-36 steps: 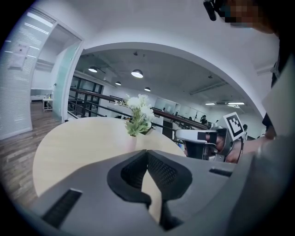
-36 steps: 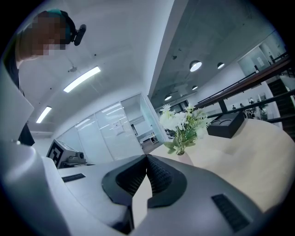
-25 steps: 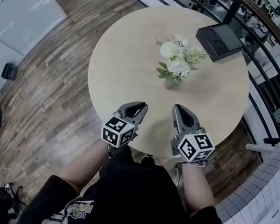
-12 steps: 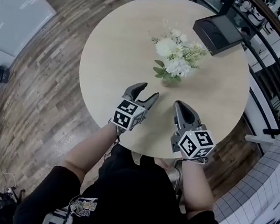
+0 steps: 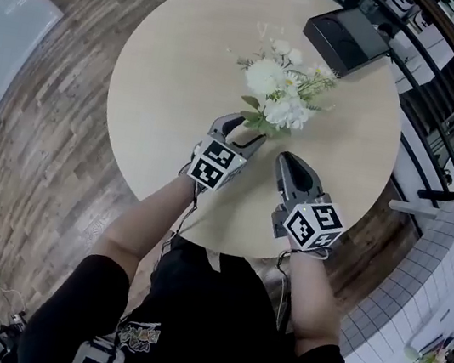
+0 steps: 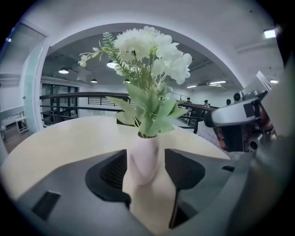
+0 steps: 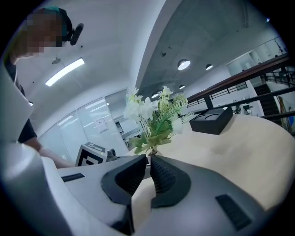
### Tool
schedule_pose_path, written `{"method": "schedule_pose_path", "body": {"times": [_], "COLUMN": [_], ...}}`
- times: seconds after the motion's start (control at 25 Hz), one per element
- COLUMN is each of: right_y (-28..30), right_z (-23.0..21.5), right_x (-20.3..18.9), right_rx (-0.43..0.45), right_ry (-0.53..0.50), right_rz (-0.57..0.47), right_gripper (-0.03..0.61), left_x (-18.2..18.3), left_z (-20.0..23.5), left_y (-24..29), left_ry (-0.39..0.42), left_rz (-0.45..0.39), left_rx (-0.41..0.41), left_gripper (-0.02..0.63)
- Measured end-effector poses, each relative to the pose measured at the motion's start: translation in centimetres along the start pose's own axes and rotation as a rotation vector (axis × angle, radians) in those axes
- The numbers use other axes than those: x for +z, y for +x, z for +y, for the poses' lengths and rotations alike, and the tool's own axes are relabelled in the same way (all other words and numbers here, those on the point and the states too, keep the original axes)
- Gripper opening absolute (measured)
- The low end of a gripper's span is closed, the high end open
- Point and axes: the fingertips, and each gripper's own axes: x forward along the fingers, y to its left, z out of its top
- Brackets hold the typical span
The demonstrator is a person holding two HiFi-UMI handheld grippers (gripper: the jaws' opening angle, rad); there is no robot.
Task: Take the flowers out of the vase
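A bunch of white flowers (image 5: 277, 90) with green leaves stands in a small pale vase (image 6: 144, 159) on the round beige table (image 5: 166, 80). My left gripper (image 5: 247, 128) is open, its jaws have just been opening, and they stand on either side of the vase. In the left gripper view the vase sits between the dark pads (image 6: 113, 170), and a gap shows at the right pad. My right gripper (image 5: 287, 157) is shut and holds nothing, just right of the vase. From it, the flowers (image 7: 154, 115) rise just beyond its closed tips (image 7: 148, 159).
A black box (image 5: 350, 37) lies at the table's far right edge, behind the flowers. A dark railing (image 5: 449, 93) curves round the right side. Wooden floor (image 5: 50, 104) lies left of the table. The person stands at the table's near edge.
My left gripper moved forward to the vase, and its jaws went from shut to wide open around it. The right gripper came a little forward and stayed shut.
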Motion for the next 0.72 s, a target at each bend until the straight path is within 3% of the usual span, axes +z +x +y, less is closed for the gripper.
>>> {"method": "schedule_pose_path", "body": {"times": [0.16,0.24,0.72], "right_y": [1.1,1.8,7.1], "right_z": [-0.5,-0.7,-1.9], "right_x": [-0.3,-0.4,-1.2], "right_rx": [-0.011,-0.007,0.036], "right_ry": [-0.011,-0.01,-0.074], "right_rz": [-0.001,0.0,0.035], "right_gripper": [0.033,0.087,0.177], "left_x": [0.0,0.1,0.0], "left_z": [0.2,0.3,0.1], "left_y": [0.9,1.1,1.9], "left_ry": [0.031,0.053,0.085], "left_rz": [-0.012,-0.017,-0.046], "left_rx": [-0.039,-0.055,-0.159], "left_gripper": [0.249,0.249,0.247]}}
